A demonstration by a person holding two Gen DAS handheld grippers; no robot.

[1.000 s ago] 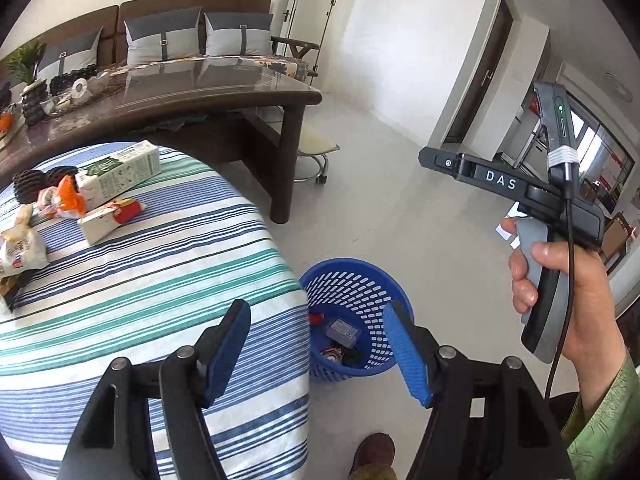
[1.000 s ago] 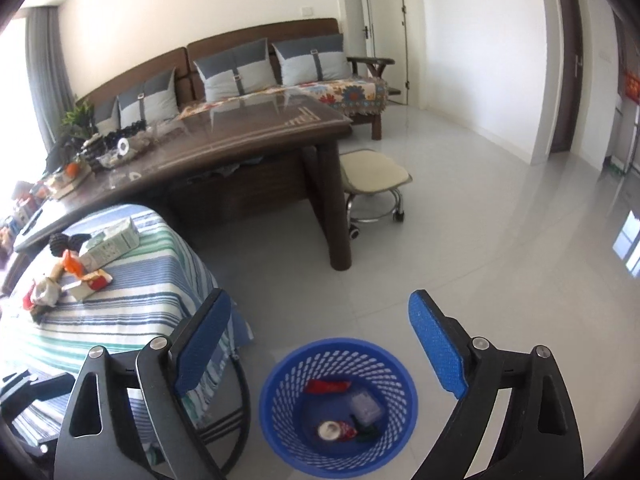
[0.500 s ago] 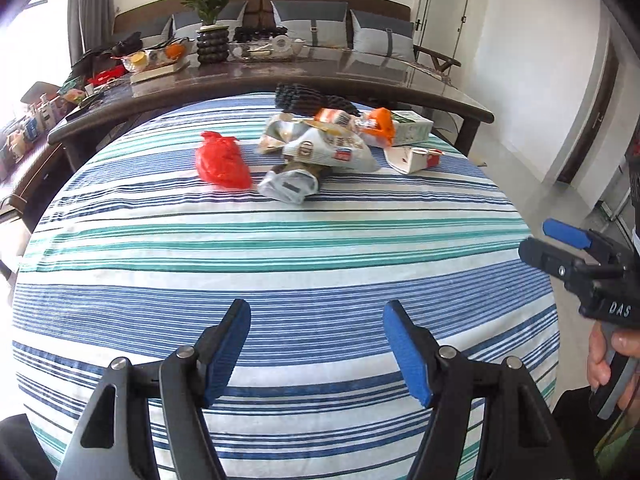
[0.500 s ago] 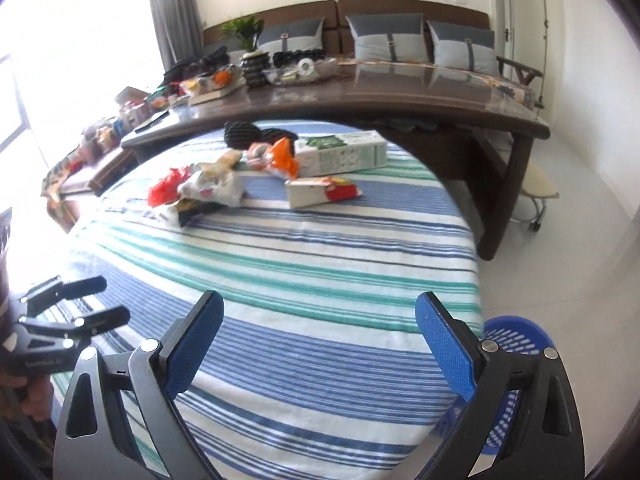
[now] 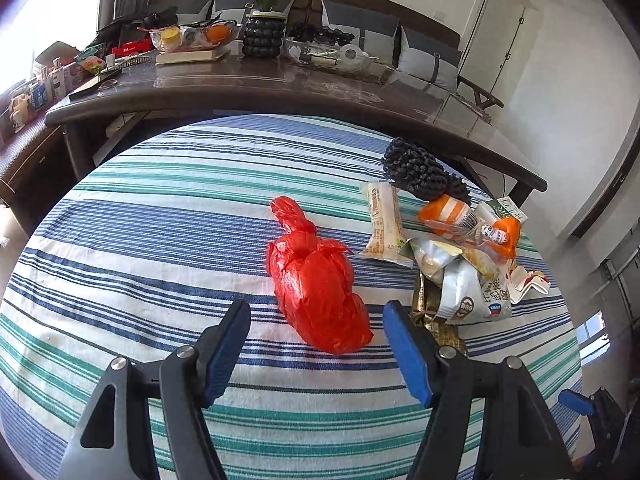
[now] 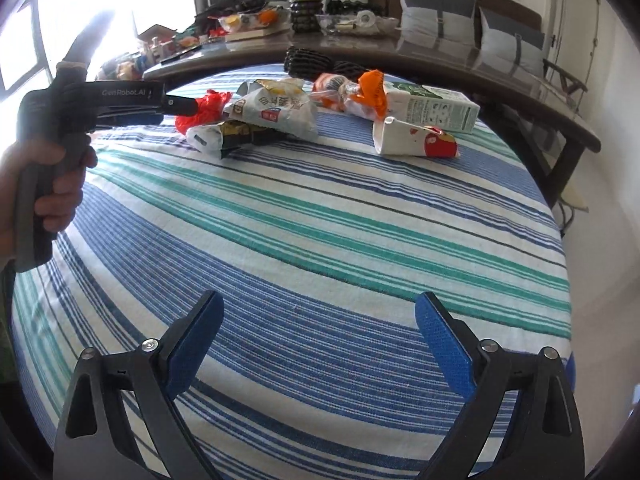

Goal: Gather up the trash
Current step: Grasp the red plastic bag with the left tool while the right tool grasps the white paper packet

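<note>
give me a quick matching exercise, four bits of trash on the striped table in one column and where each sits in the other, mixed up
Things:
1. red plastic bag
2. milk carton
3. silver snack bag
4. black knobbly object

Places:
A. far edge of the pile, nearest the dark wooden table
B. just ahead of the open left gripper
C. lying flat at the right end of the pile in the right wrist view
D. on top of the heap, right of the red bag in the left wrist view

Pairs: 1-B, 2-C, 3-D, 4-A
</note>
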